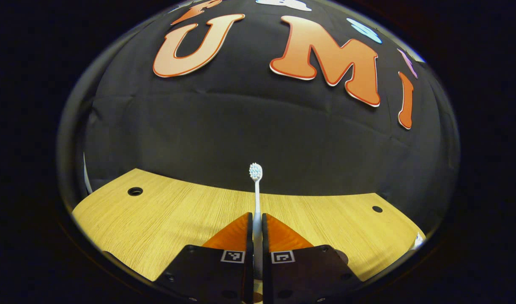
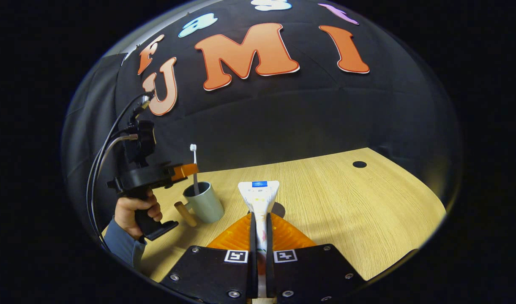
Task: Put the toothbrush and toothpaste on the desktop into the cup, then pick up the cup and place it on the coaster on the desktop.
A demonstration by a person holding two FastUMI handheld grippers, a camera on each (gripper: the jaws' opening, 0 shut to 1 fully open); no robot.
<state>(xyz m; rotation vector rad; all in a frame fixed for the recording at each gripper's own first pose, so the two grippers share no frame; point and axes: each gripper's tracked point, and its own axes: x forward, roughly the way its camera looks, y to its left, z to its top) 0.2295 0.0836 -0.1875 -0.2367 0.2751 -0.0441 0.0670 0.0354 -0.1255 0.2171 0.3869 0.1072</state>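
Left gripper view, nearest first: left gripper [image 1: 258, 223] pressed together on the handle of the toothbrush [image 1: 256, 198], both fingers against it. Brush stands upright out of the grip, bristle head at top, seen against the black cloth wall [image 1: 258, 135]. Beyond the fingertips, the wooden desk [image 1: 165, 219], its far edge meeting the cloth. One round hole [image 1: 135, 191] near the desk's far left corner, a smaller hole [image 1: 377, 209] towards the far right.

Right gripper view, nearest first: right gripper [image 2: 260, 221] closed on the toothpaste [image 2: 259, 196], a flat tube pinched between both fingers. Tube's wide crimped end points away from the camera, held above the desk [image 2: 346, 219]; its shadow lies on the wood just beyond.

Further off, towards the desk's left edge: the cup [image 2: 203, 202], pale green-grey, standing upright on the wood, with a wooden handle [image 2: 185, 214] sticking out on its left side. The other gripper [image 2: 185, 170] hangs just above the cup, gripped from below by a hand [image 2: 136, 213] in a blue-grey sleeve [image 2: 120, 245], cables running up from it. The toothbrush [image 2: 194, 169] is upright in that gripper, lower end reaching down to the cup's mouth; cannot tell whether it touches the inside.

Far right corner of desk: one dark round hole [image 2: 359, 164]. Behind everything, black cloth.
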